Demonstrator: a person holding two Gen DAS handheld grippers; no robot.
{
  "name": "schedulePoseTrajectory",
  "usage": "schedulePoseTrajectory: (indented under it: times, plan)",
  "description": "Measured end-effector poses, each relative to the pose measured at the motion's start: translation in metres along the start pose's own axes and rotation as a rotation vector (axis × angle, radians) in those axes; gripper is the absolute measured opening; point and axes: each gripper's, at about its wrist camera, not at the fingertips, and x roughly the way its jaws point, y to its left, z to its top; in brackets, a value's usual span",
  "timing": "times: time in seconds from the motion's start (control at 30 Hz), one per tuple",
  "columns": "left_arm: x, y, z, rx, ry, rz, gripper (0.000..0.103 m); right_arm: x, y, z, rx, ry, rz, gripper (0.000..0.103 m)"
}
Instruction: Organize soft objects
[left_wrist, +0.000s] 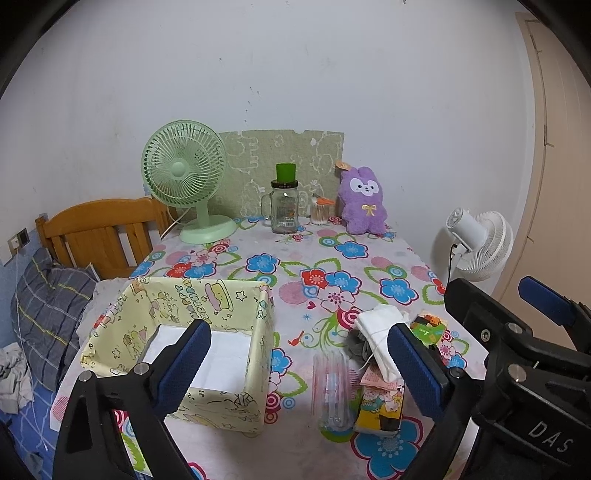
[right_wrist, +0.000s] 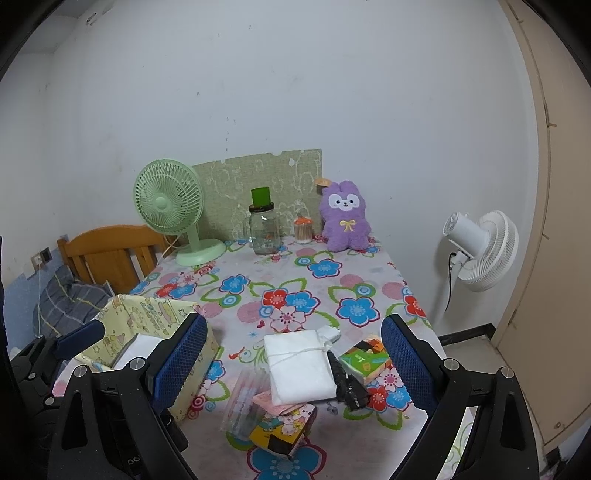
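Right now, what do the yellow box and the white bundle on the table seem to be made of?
The yellow box looks like fabric or paper-covered card with a matte cartoon print; its walls sag and crease slightly, so the material is thin. The white bundle looks like soft matte cloth or non-woven sheet, folded flat and tied with thin white string. I cannot tell which for either one.

White cloth bundle (right_wrist: 299, 369) hides part of the dark item (right_wrist: 351, 387) beneath it

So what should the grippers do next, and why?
Probably lower the right gripper onto the white cloth bundle and close on it. Both grippers are open and empty, the bundle lies between the right one's fingers on top of the pile, and the yellow box beside it waits open.
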Motion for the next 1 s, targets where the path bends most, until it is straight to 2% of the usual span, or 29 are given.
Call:
schedulePoseTrajectory:
  times: [1.0]
  plan:
    - [0.038,-0.024,-0.013,0.037,0.077,-0.008,0.083,0.04,-0.012,-0.017,-0.026,0.039,0.004,0.092]
